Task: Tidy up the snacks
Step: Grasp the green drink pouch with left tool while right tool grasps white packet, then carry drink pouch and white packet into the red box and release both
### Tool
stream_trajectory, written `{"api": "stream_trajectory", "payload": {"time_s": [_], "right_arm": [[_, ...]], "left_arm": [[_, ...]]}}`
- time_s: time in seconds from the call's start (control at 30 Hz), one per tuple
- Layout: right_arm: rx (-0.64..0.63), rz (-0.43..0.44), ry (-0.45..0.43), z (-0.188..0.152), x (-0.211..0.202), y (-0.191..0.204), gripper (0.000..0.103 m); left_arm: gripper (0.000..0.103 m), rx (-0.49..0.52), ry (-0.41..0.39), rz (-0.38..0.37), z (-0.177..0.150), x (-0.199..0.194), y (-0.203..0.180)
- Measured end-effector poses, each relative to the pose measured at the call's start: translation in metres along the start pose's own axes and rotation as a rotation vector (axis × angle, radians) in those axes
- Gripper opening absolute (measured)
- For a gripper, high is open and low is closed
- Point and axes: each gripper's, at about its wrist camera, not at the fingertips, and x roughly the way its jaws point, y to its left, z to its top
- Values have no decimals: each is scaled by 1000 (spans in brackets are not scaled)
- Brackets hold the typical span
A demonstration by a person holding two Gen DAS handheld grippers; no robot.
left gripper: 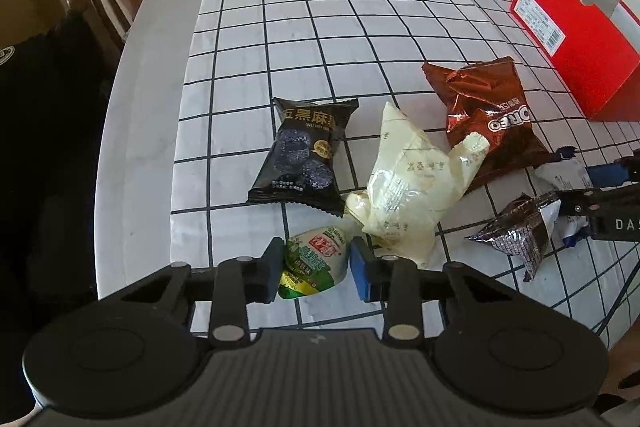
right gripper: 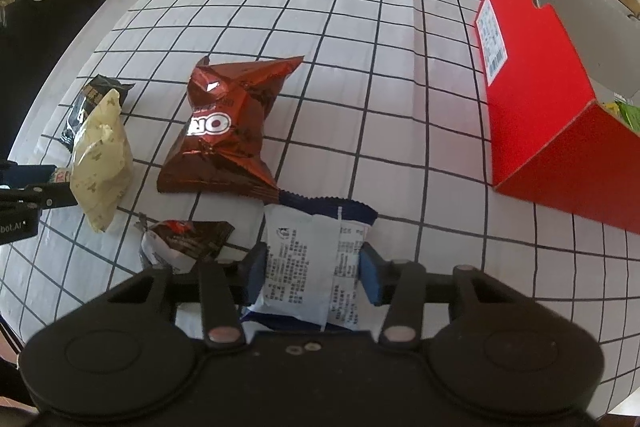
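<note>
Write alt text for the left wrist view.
The left gripper closes on a small green-and-white snack packet on a checked tablecloth. Beyond lie a black packet, a cream bag, a brown Oreo bag and a red box.

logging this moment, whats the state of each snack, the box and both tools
left tool: shut on green-and-white packet
right tool: shut on white-and-blue packet
Oreo bag: flat on tablecloth, sealed, crumpled
black sesame packet: flat, sealed
cream packet: crumpled, one corner overlapping the Oreo bag
dark foil packet: crumpled, untouched
red box: open-topped
</note>
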Motion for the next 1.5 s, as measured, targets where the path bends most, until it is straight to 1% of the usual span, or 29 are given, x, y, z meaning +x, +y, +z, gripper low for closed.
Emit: {"api": "stream_trajectory", "payload": {"time_s": [0.27, 0.5, 0.77, 0.93, 1.13, 1.33, 1.5], "right_arm": [[49, 4, -28, -4, -14, -14, 45], [56, 18, -76, -5, -40, -22, 44], [71, 38, -136, 2, -72, -43, 45], [78, 50, -185, 12, -91, -61, 45], [92, 45, -247, 27, -112, -91, 45], [108, 37, -301, 36, -130, -126, 45], [121, 29, -321, 39, -137, -156, 45]], "left_arm": [[33, -87, 7, -5, 2, -9, 8], [33, -109, -3, 4, 12, -26, 6], [33, -123, -37, -20, 29, -51, -5], [33, -114, -62, -35, 46, -64, -23], [33, -108, -112, -66, 72, -79, -54], [33, -83, -167, -96, 99, -91, -92], [33, -47, -193, -123, 120, -95, -128]]}}
